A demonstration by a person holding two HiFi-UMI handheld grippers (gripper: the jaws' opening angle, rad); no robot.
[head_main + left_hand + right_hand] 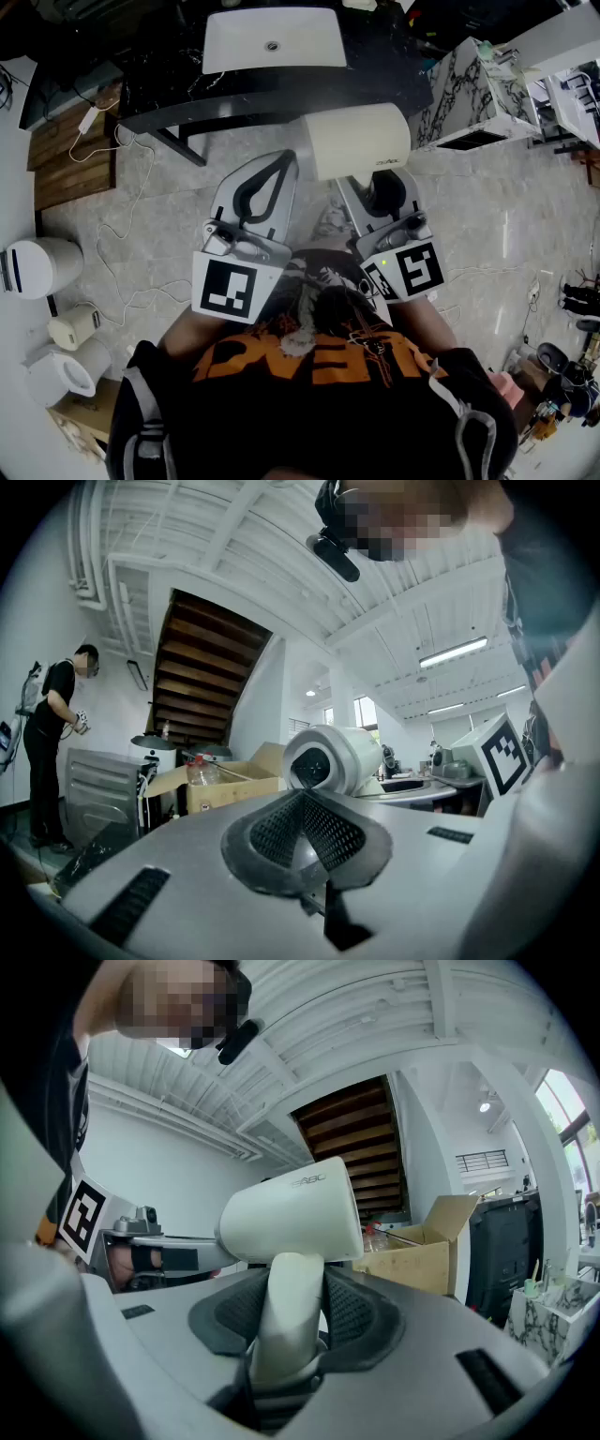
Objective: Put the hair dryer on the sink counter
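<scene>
Containers first: the white sink basin (274, 39) sits at 12 o'clock in the head view, sunk into the black sink counter (375, 56), with nothing in it but the drain. In the right gripper view there's an open cardboard box (427, 1251) at about 3 o'clock, and the left gripper view shows a clear plastic bottle (202, 771) poking out of it.

The hair dryer (356, 141) isn't on the counter yet. It's up in the air, right at the counter's near edge, just under the basin in the head view. Its fat barrel runs 9 to 3, and the handle drops toward 6. One open round end faces 9 o'clock, straight at the left gripper's camera. Can't tell if that's the nozzle or the intake.

The right gripper (384, 192) is clamped on the handle, with the pads hugging it on both sides. The left gripper (272, 164) has its jaws together on nothing. Both are held level, side by side, pointing at 12, with their marker cubes close to the person's chest.
</scene>
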